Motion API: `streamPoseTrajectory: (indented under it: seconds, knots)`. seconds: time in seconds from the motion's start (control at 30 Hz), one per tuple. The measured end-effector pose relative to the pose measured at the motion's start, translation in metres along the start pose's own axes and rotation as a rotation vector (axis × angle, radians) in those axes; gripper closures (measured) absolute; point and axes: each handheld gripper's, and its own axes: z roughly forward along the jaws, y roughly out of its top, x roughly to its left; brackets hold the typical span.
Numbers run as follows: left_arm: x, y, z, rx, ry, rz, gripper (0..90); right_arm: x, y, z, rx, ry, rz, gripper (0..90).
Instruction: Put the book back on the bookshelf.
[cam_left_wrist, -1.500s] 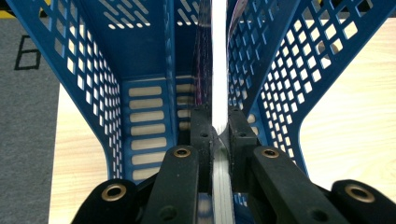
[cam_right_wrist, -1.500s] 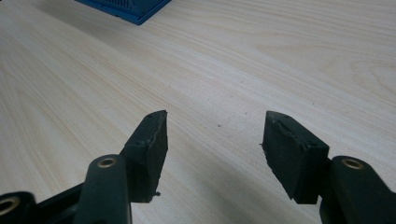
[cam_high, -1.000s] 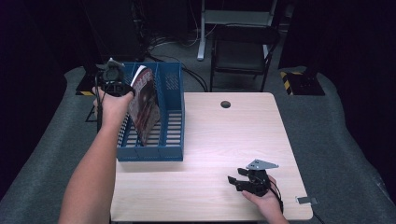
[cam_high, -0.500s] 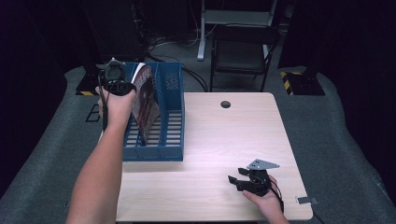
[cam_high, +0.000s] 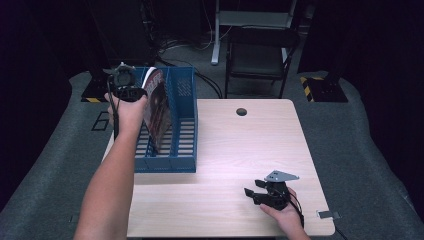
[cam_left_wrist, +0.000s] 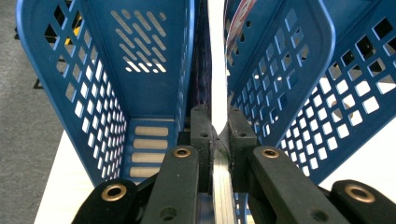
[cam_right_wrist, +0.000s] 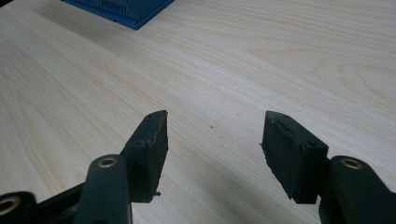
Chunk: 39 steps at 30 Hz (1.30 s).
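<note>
Two hand-held grippers noted at a light wooden table (cam_high: 235, 150). Left gripper (cam_high: 131, 92) raised over the far left of the table, pressed together on the edge of a thin magazine (cam_high: 156, 107) with a dark red cover. Same pinch confirmed in the left gripper view: left gripper (cam_left_wrist: 219, 135) clamped on the white page edges of the magazine (cam_left_wrist: 215, 65). Magazine standing nearly upright, tilted slightly, lower part down inside a blue perforated file rack (cam_high: 180, 125) at the far left of the table; appears to sit in a slot between two dividers of the file rack (cam_left_wrist: 154, 60), exact slot not determinable. Right gripper (cam_high: 252, 190) low at the near right of the table, well apart from the rack, spread wide, nothing between. Right gripper view: right gripper (cam_right_wrist: 214, 140) over bare tabletop (cam_right_wrist: 233, 56), rack corner (cam_right_wrist: 126, 9) at far left.
</note>
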Motion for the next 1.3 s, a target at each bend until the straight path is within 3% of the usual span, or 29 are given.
streamPoseTrajectory:
  seconds: [0.13,0.27,0.4,0.7,0.83,1.07,1.3]
  knots:
    - [0.001,-0.001,0.001,-0.017,0.001,-0.013,84.1,-0.001,0.000,0.000,-0.005,0.000,0.000,40.5]
    - [0.003,-0.005,0.005,-0.004,0.006,0.003,84.1,0.000,0.000,0.000,-0.008,-0.005,-0.002,40.5]
    - [0.004,-0.007,0.006,-0.024,0.007,0.006,83.8,0.000,0.000,0.000,-0.006,0.000,-0.009,40.5]
    - [0.005,-0.009,0.007,-0.013,-0.014,0.008,79.8,0.000,0.000,0.000,0.002,0.000,-0.011,40.5]
    - [0.004,-0.010,0.008,0.005,-0.014,0.020,74.2,0.001,0.000,0.001,0.003,0.001,-0.003,40.5]
    - [0.005,-0.010,0.007,-0.014,0.009,0.020,62.4,0.001,0.000,0.001,0.003,0.003,-0.005,40.5]
    - [0.012,-0.011,0.007,0.005,-0.004,0.026,53.0,0.002,0.000,0.002,-0.001,-0.006,-0.001,40.4]
